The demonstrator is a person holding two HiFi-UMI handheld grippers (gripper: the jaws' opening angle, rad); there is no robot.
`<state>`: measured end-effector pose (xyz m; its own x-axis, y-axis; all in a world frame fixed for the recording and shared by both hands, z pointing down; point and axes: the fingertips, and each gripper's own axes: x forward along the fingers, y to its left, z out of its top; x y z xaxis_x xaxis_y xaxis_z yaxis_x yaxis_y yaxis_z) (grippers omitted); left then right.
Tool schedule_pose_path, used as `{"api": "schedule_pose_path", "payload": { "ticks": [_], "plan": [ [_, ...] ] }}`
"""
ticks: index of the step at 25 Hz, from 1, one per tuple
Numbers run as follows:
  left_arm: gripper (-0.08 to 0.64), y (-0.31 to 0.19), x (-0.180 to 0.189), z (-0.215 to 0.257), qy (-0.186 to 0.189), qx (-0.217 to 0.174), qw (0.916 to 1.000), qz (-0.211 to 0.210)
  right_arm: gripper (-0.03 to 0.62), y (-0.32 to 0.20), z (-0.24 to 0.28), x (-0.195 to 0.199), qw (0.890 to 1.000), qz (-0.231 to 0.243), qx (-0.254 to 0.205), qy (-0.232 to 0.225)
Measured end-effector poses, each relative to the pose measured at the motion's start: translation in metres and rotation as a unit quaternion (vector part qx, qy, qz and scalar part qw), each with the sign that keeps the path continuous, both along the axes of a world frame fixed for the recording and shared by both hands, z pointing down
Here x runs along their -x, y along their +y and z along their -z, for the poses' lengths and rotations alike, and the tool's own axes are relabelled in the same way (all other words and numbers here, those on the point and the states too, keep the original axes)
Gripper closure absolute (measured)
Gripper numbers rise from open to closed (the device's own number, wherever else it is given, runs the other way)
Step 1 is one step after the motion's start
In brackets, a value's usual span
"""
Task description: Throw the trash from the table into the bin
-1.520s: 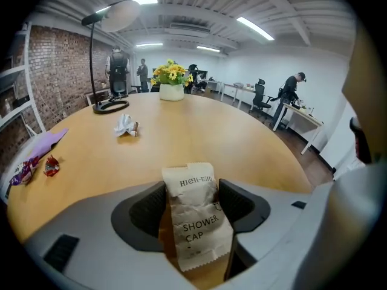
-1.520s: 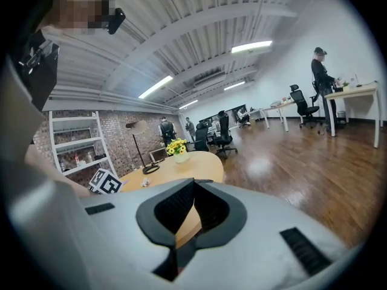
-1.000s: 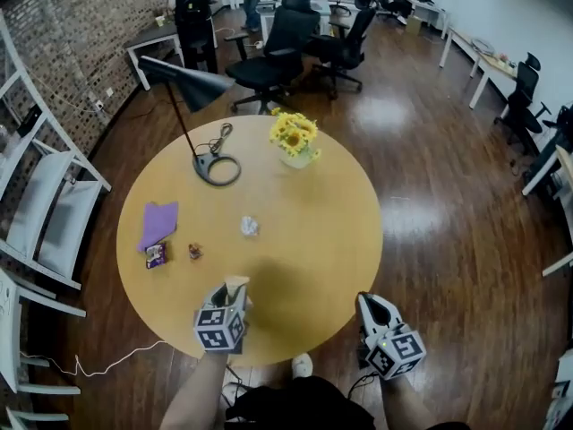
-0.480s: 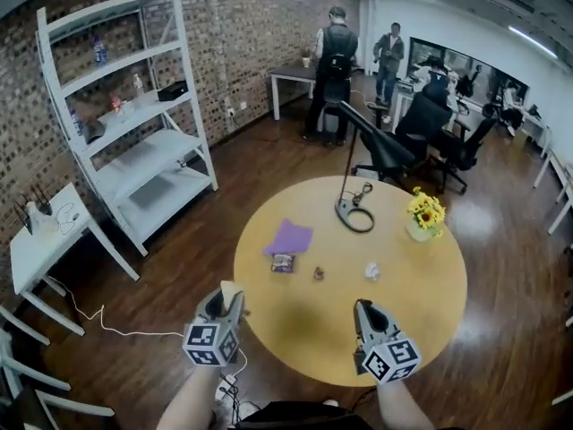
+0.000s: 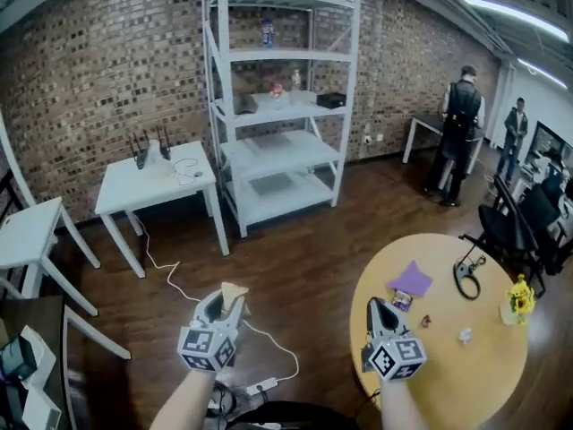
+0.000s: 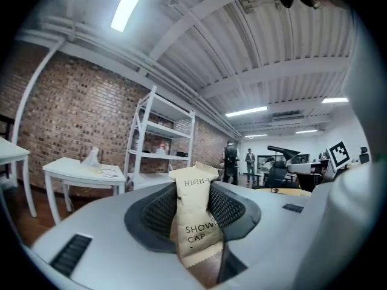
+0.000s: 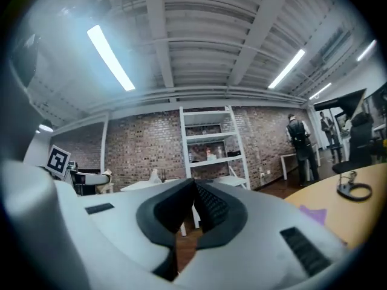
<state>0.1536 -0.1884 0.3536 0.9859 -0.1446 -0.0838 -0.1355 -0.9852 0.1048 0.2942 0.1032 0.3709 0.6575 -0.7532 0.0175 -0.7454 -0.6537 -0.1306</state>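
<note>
Between the jaws of my left gripper (image 5: 222, 305) the beige sachet (image 6: 195, 219) stands upright, pinched at its waist and carried over the wooden floor; the grip is as it was a second ago, when I held it above the near edge of the round table (image 5: 488, 379). My right gripper (image 5: 377, 308) carries nothing, its jaws together at the tips; it hangs over the table's left rim.

What has changed is my facing: the view has swung left, so the table that filled the middle now sits at lower right; a white shelf unit (image 5: 279, 106) against the brick wall and a white side table (image 5: 152, 182) have come into the centre. I read this as the carry to the bin under way with one piece lifted; no bin shows in any view, so I cannot say how far remains.

More trash waits on the table: a small wrapper (image 5: 402, 301) just beside the purple cloth (image 5: 411, 280), a brown scrap (image 5: 426, 321), a crumpled white paper (image 5: 465, 335); the flowers (image 5: 520, 298) stand near the far rim.

Underfoot, a white cable (image 5: 179, 280) trails across the floor to a power strip (image 5: 260, 387), a likely snag; two people (image 5: 463, 133) stand well apart at far right.
</note>
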Motion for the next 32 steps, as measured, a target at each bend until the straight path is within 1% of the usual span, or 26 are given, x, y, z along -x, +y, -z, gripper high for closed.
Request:
{"api": "schedule_pose_path", "payload": {
  "ticks": [1, 3, 5, 7, 10, 12, 15, 17, 20, 24, 28, 32],
  "plan": [
    [0.407, -0.025, 0.02, -0.001, 0.002, 0.0, 0.9996, 0.029, 0.588, -0.031, 0.0, 0.001, 1.0, 0.026, -0.002, 0.002],
    [0.407, -0.066, 0.052, -0.005, 0.003, -0.001, 0.9974, 0.072, 0.588, -0.083, 0.0, 0.01, 0.998, 0.064, -0.004, 0.001],
    [0.407, -0.094, 0.081, -0.011, 0.004, 0.003, 0.994, 0.109, 0.588, -0.125, -0.003, 0.025, 0.995, 0.103, 0.001, 0.002],
    [0.407, -0.112, 0.115, -0.015, 0.009, 0.008, 0.9888, 0.149, 0.588, -0.164, -0.007, 0.042, 0.989, 0.149, 0.017, 0.01],
    [0.407, -0.121, 0.165, -0.026, 0.012, 0.02, 0.9773, 0.21, 0.588, -0.213, -0.016, 0.064, 0.975, 0.22, 0.039, 0.005],
    [0.407, -0.125, 0.192, -0.039, 0.003, 0.024, 0.9693, 0.245, 0.588, -0.238, -0.026, 0.076, 0.965, 0.258, 0.051, -0.007],
    [0.407, -0.128, 0.227, -0.067, -0.013, 0.052, 0.953, 0.298, 0.588, -0.265, -0.048, 0.091, 0.949, 0.307, 0.074, -0.024],
    [0.407, -0.126, 0.247, -0.086, -0.025, 0.069, 0.9428, 0.325, 0.588, -0.28, -0.061, 0.103, 0.937, 0.337, 0.087, -0.032],
    [0.407, -0.119, 0.271, -0.117, -0.048, 0.096, 0.9273, 0.359, 0.588, -0.299, -0.083, 0.121, 0.919, 0.376, 0.109, -0.045],
    [0.407, -0.115, 0.288, -0.157, -0.07, 0.127, 0.9121, 0.384, 0.588, -0.317, -0.117, 0.14, 0.9, 0.411, 0.135, -0.061],
    [0.407, -0.108, 0.297, -0.199, -0.087, 0.161, 0.8992, 0.397, 0.588, -0.323, -0.15, 0.157, 0.884, 0.43, 0.165, -0.079],
    [0.407, -0.099, 0.303, -0.255, -0.112, 0.197, 0.8854, 0.406, 0.588, -0.314, -0.19, 0.169, 0.869, 0.44, 0.202, -0.102]
  ]
}}
